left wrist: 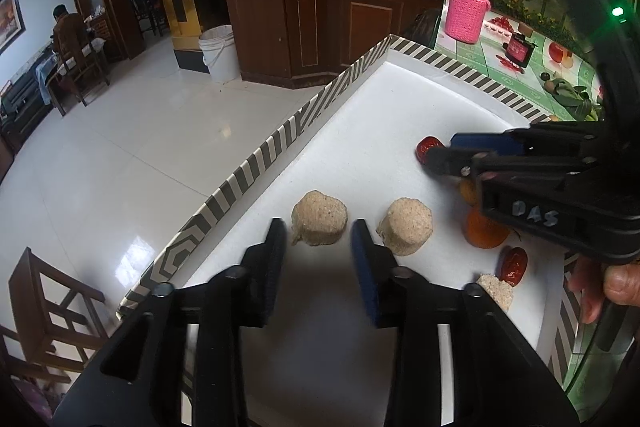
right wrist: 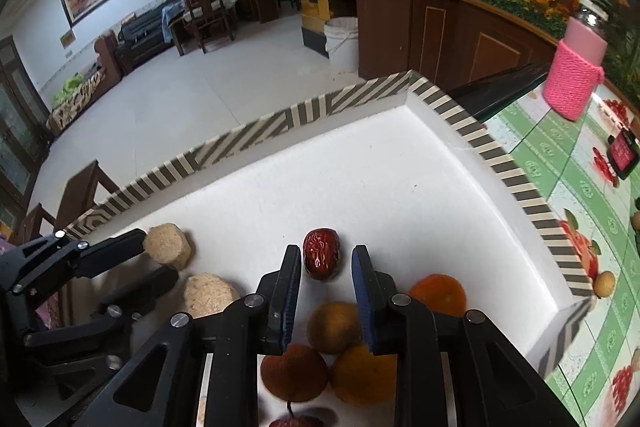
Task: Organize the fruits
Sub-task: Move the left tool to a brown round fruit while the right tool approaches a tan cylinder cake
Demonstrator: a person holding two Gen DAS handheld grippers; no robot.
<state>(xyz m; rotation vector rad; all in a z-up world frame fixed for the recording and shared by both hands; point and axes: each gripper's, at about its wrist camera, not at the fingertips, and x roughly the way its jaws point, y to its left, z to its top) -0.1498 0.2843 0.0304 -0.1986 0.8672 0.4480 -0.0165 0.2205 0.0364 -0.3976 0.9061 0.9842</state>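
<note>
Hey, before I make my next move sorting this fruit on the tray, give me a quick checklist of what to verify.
1. Left gripper empty: ok, jaws open, nothing between them.
2. Right gripper clear of the red date: ok, the date lies at the tips with gaps on both sides.
3. Near beige cake and far beige cake lying flat, apart: ok.
4. Free space in the tray: ok, its far half is bare.
5. Orange under the right gripper untouched: cannot tell, partly hidden.
</note>
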